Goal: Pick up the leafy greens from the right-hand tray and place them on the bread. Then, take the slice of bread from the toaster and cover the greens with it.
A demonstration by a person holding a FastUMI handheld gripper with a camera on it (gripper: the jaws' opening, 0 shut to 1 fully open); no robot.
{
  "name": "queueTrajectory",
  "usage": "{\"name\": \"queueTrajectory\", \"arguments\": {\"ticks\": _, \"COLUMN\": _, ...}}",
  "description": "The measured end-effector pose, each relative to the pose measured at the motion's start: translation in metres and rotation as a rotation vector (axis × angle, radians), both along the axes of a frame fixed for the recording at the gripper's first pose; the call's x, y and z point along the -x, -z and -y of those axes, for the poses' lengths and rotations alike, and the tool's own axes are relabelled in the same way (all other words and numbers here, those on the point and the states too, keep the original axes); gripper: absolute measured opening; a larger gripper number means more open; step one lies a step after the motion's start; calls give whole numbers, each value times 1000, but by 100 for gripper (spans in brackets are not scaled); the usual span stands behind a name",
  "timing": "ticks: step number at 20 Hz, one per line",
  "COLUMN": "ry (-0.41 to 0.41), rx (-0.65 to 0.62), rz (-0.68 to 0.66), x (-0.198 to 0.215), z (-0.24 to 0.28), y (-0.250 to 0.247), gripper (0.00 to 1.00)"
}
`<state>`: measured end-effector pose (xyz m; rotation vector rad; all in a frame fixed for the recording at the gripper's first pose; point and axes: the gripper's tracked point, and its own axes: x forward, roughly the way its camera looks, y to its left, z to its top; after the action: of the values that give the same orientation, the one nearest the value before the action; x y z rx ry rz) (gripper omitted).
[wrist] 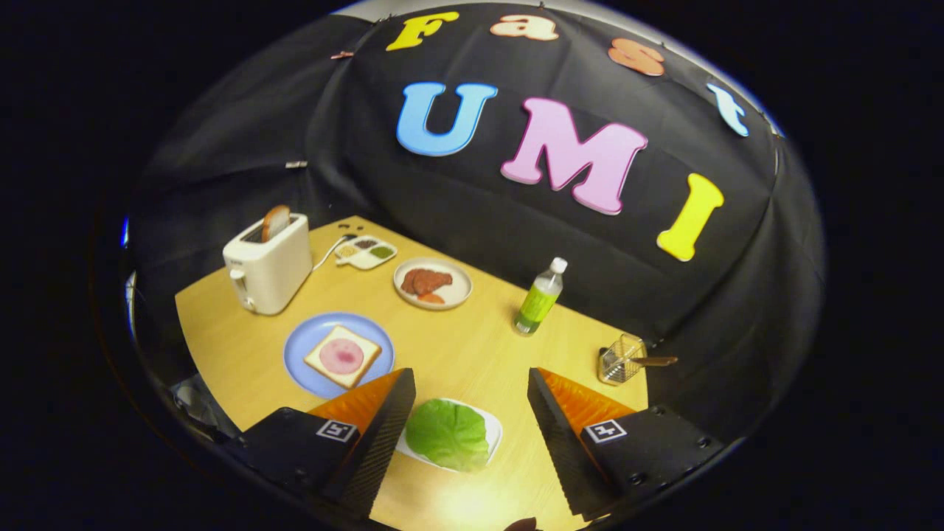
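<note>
The gripper (470, 383) hangs over the near edge of the table (487, 346), fingers spread wide apart and holding nothing, and look where they straddle: the leafy greens (448, 434) sit on their white tray (493, 431) right between them, lined up for a straight drop. At ten o'clock from the greens lies the blue plate (302, 354) with the bread (343, 357), a pink slice on top, close by for a short carry. Further at eleven stands the toaster (268, 263), bread slice (276, 221) poking up. Bare wood between tray and plate, I'd say an open lane; bottle (540, 297) and wire basket (621, 359) stand well off at one and two o'clock
</note>
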<state>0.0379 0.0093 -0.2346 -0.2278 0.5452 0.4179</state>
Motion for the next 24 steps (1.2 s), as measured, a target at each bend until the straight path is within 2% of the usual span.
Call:
{"name": "queueTrajectory", "arguments": {"ticks": 5, "ry": -114, "rx": 47, "rz": -210, "x": 1, "z": 0, "y": 101, "gripper": 94}}
{"name": "queueTrajectory", "arguments": {"ticks": 12, "ry": -167, "rx": 41, "rz": -422, "x": -1, "z": -8, "y": 186, "gripper": 89}}
{"name": "queueTrajectory", "arguments": {"ticks": 15, "ry": -180, "rx": 54, "rz": -484, "x": 1, "z": -11, "y": 210, "gripper": 85}}
{"name": "queueTrajectory", "arguments": {"ticks": 20, "ry": -184, "rx": 52, "rz": -547, "x": 0, "z": -15, "y": 229, "gripper": 72}}
{"name": "queueTrajectory", "arguments": {"ticks": 23, "ry": -192, "rx": 61, "rz": -554, "x": 1, "z": -12, "y": 227, "gripper": 71}}
{"name": "queueTrajectory", "arguments": {"ticks": 24, "ry": -193, "rx": 69, "rz": -555, "x": 1, "z": -12, "y": 226, "gripper": 61}}
